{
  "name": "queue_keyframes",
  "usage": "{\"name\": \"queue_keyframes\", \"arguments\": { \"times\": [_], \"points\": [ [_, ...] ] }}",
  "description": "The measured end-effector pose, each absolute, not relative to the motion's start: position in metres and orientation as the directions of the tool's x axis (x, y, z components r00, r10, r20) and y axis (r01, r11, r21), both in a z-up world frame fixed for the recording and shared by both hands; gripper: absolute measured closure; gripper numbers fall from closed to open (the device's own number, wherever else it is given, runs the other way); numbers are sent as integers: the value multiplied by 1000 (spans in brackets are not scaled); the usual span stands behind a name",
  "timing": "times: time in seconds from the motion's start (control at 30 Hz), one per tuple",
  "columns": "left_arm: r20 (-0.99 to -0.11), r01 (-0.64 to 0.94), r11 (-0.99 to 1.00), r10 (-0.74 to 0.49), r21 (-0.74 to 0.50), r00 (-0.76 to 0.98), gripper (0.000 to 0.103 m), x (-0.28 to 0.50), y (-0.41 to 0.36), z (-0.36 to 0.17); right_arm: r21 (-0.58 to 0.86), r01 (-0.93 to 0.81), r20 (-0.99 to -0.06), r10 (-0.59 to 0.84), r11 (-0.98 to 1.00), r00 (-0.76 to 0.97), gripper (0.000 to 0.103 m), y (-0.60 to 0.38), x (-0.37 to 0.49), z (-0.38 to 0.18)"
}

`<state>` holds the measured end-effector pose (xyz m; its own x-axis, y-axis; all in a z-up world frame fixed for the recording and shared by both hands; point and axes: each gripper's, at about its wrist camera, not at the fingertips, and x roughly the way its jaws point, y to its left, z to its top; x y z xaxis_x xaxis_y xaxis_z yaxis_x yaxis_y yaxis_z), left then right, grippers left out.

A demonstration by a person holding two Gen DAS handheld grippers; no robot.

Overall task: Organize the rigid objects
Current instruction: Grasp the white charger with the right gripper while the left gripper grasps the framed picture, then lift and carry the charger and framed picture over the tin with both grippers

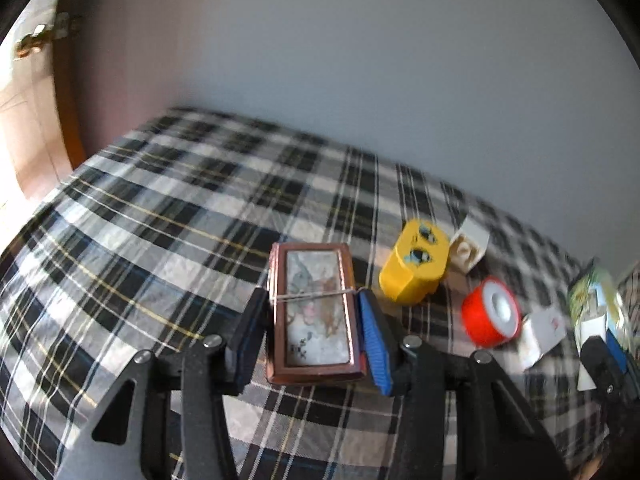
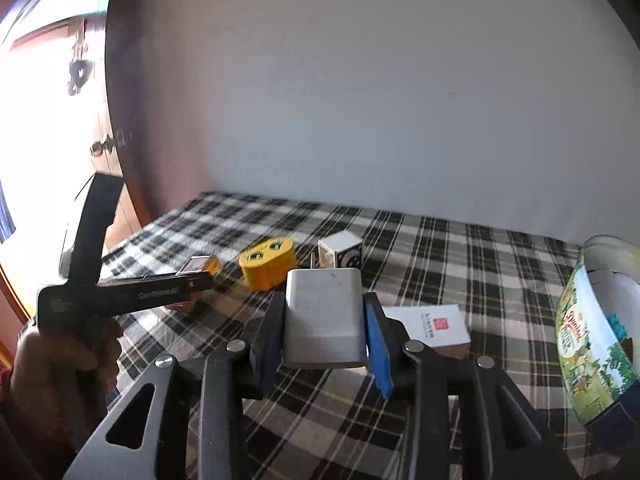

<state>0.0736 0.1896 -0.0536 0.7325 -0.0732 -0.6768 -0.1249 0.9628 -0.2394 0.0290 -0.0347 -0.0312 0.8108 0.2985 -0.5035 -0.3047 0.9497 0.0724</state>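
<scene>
Plaid-covered table fills both views, pale wall behind. Printed round tin stands at the right edge, open top facing up; likely the collecting container, though that is a judgement.

Brown framed case, bound by a thin rubber band, lies flat near centre-left. The left gripper straddles it, pads tight against its two long sides: a grip across the narrow width, probably the only span the jaws can take.

White charger block sits clamped in the right gripper, held clear above the cloth with prongs pointing away, squeezed on its flat faces for a steady carry toward the tin, I judge.

Still loose on the cloth: yellow adapter far of centre, small white box touching it on the right, red tape roll nearer, white card box lying flat near the tin.
</scene>
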Motion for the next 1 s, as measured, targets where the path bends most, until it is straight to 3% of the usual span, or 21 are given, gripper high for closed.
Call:
{"name": "queue_keyframes", "arguments": {
  "times": [0.4,1.0],
  "points": [
    [-458,-110,991,63,-75,886,58,42,138,-19,77,-266,-416,273,961,867,62,-61,19,-12],
    [-432,-30,998,2,-58,902,58,23,68,-15,11,-206,-364,196,979,911,62,-104,-6,-6]
  ]
}}
